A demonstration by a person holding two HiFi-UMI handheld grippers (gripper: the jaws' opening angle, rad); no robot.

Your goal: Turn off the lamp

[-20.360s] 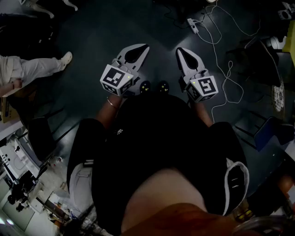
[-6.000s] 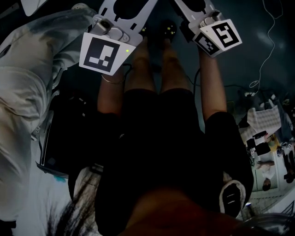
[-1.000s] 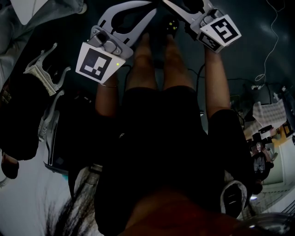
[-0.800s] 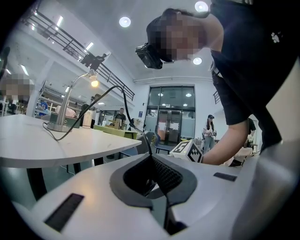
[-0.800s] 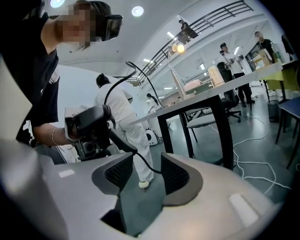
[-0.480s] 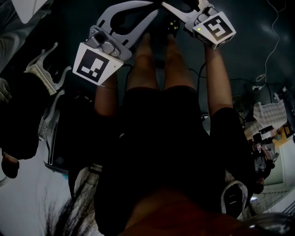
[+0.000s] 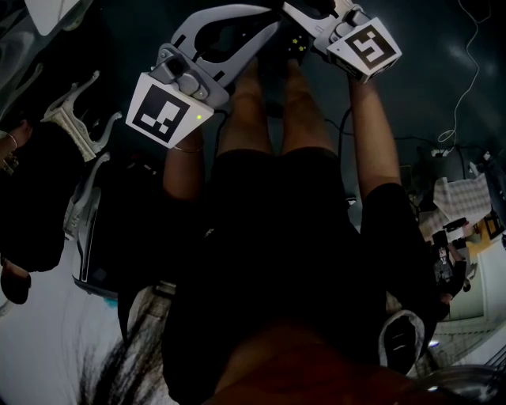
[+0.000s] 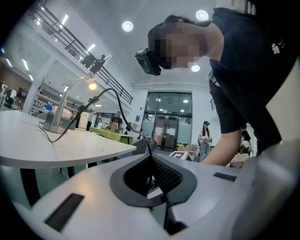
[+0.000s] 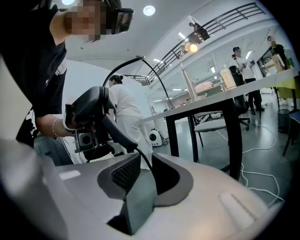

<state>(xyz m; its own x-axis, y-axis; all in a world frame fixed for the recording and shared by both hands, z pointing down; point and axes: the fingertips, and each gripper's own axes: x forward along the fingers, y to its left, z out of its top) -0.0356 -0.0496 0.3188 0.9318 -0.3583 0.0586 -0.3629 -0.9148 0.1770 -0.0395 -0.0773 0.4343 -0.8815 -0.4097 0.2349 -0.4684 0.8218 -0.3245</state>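
The lamp (image 8: 92,84) is lit and stands on a white table (image 8: 70,150), far off in both gripper views. From its base a black cord (image 8: 115,92) arcs up and then down into my left gripper (image 8: 151,157), which is shut on it. In the right gripper view the lit lamp (image 9: 190,47) shows at the top, and the cord (image 9: 123,65) loops down to the left gripper. A thin stretch runs on into my right gripper (image 9: 143,159), whose jaws have just been closing and now pinch it. In the head view both grippers (image 7: 273,17) (image 7: 289,9) meet tip to tip.
A white plastic frame (image 7: 71,119) lies at the left of the dark floor, and loose cables (image 7: 462,79) trail at the right. An office chair (image 9: 211,126) stands under the table (image 9: 220,101). A person in white (image 9: 124,108) stands behind.
My right gripper has rolled, its marker cube has turned, and its tip has drawn up to the left gripper's tip. A hand has come in at the head view's left edge.
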